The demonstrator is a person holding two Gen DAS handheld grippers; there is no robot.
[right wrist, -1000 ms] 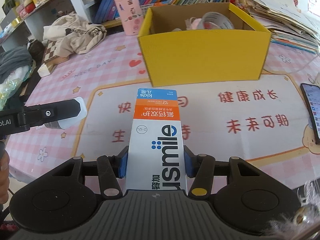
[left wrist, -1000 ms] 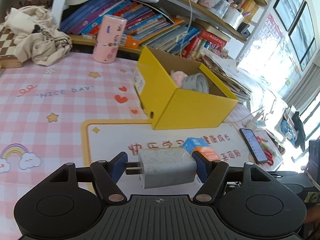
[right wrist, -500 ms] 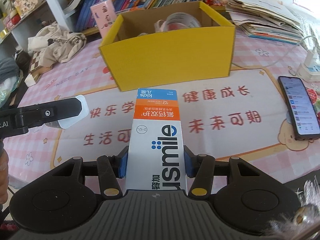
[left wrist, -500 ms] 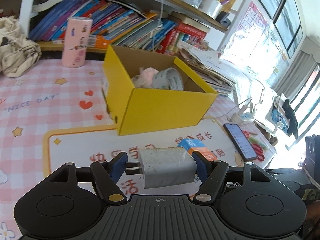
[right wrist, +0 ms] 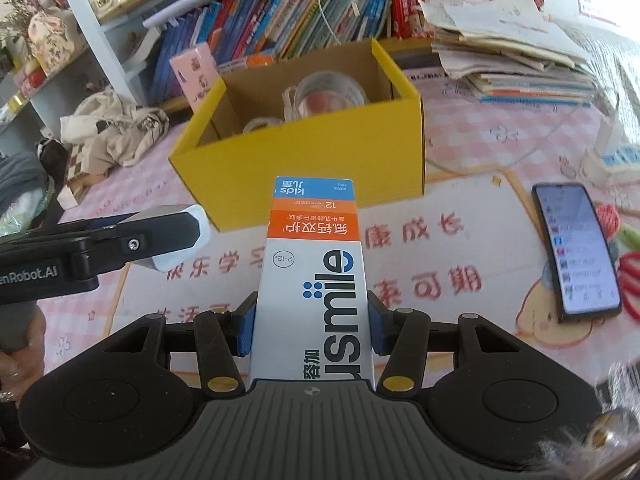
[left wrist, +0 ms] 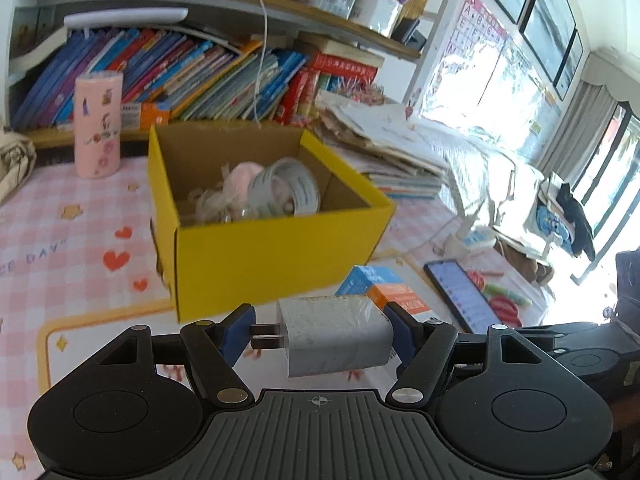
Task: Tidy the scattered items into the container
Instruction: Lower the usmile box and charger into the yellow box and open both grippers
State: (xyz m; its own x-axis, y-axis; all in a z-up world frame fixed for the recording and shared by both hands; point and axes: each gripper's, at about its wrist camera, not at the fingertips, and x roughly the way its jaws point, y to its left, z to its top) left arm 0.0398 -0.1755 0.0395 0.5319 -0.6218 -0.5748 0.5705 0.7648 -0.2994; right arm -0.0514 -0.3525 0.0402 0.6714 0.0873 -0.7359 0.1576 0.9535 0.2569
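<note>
My left gripper (left wrist: 320, 334) is shut on a grey plug charger (left wrist: 334, 336), prongs pointing left, held above the mat just short of the yellow box (left wrist: 276, 252). A roll of tape (left wrist: 286, 192) and a pink fluffy item (left wrist: 240, 178) lie inside that box. In the right wrist view my right gripper (right wrist: 312, 330) is shut on a long toothpaste carton (right wrist: 314, 264), whose far end points at the yellow box (right wrist: 304, 164). The left gripper (right wrist: 132, 240) with the charger (right wrist: 184, 236) shows at the left of that view. The carton's tip (left wrist: 380, 284) appears beyond the charger.
A phone (right wrist: 576, 252) lies on the mat at the right, with red scissors (right wrist: 632, 280) beside it. A pink tumbler (left wrist: 98, 124) stands left of the box. Books fill the shelf behind. A paper stack (right wrist: 516, 56) sits at the back right, a cloth bag (right wrist: 116, 128) at the left.
Both grippers have travelled toward the yellow box with their loads, so it looks larger and its contents show more. Neither grip has altered.
</note>
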